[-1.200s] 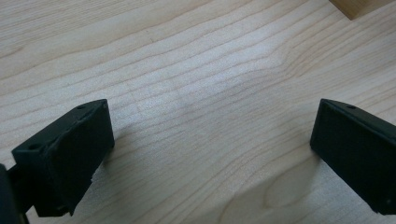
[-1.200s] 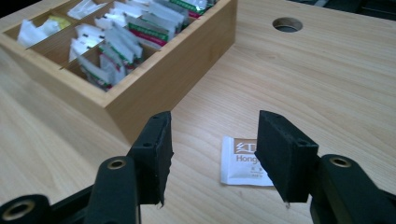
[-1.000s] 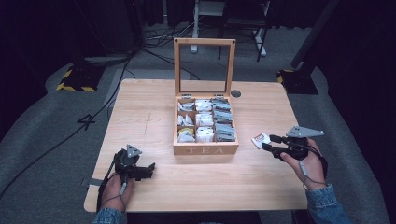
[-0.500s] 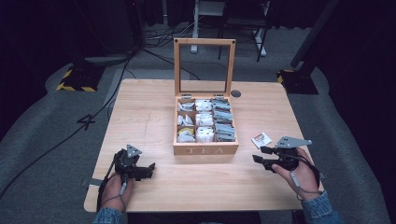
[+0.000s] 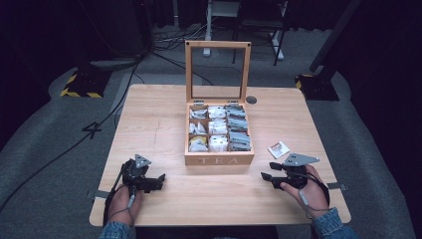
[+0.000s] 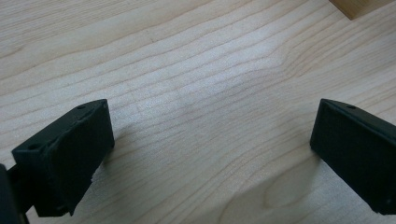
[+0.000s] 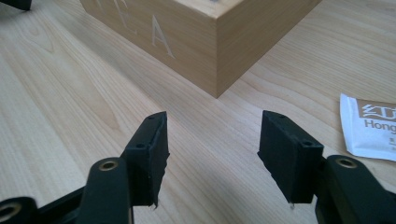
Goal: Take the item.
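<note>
Black-and-yellow striped stand foot (image 5: 78, 85) at upper left; grey carpet (image 5: 40, 164) lower left; round table grommet (image 5: 251, 99) right of centre.

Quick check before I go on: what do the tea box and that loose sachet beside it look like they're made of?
Tea box: looks like light wood, smooth matte finish; grain lines run across its walls and "TEA" is cut into the front. Its raised lid frames a clear pane, glass or plastic, hard to tell. Sachet: seems to be white paper, flat, with crisp edges and printed lettering; a foil lining can't be ruled out.
</note>
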